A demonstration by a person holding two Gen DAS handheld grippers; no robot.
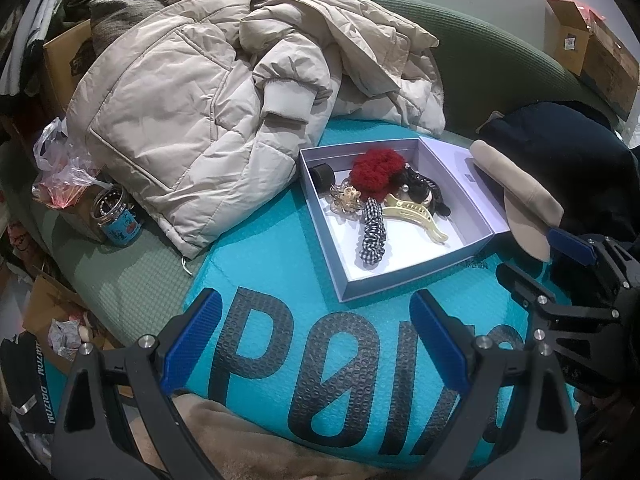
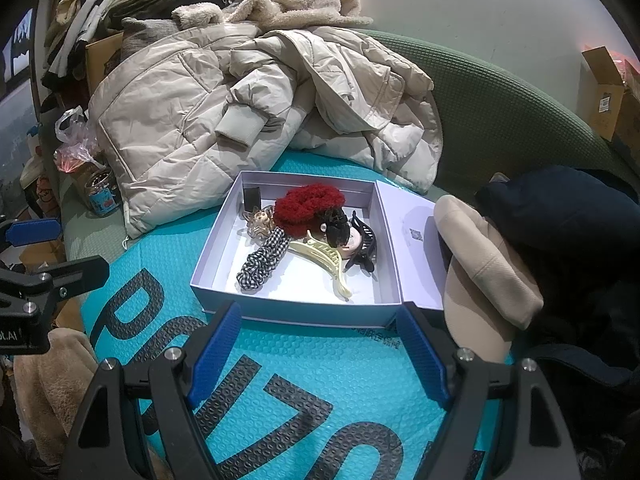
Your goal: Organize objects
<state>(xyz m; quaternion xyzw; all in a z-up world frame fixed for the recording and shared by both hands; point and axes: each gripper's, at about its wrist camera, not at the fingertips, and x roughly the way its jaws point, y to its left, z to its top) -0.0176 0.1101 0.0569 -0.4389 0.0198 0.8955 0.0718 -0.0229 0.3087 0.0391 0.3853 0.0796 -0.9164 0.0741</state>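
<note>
A pale lilac box (image 1: 400,280) (image 2: 296,314) lies open on a teal bubble mailer (image 1: 280,240) (image 2: 320,380), its lid (image 1: 460,176) (image 2: 412,240) folded out to the right. Inside are a red fuzzy scrunchie (image 1: 376,170) (image 2: 308,206), a checked scrunchie (image 1: 372,236) (image 2: 264,260), a cream claw clip (image 1: 416,216) (image 2: 324,266), dark clips (image 2: 360,240) and a gold clip (image 1: 346,200). My left gripper (image 1: 316,340) is open and empty, short of the box. My right gripper (image 2: 320,344) is open and empty at the box's near wall; it also shows in the left wrist view (image 1: 560,256).
A beige puffer jacket (image 1: 192,112) (image 2: 240,108) lies behind the box. A beige cap (image 1: 520,196) (image 2: 484,272) and dark clothing (image 2: 568,220) lie right of it. A small jar (image 1: 116,216) (image 2: 100,196) and plastic bag sit left. Cardboard boxes (image 1: 580,40) stand at the far right.
</note>
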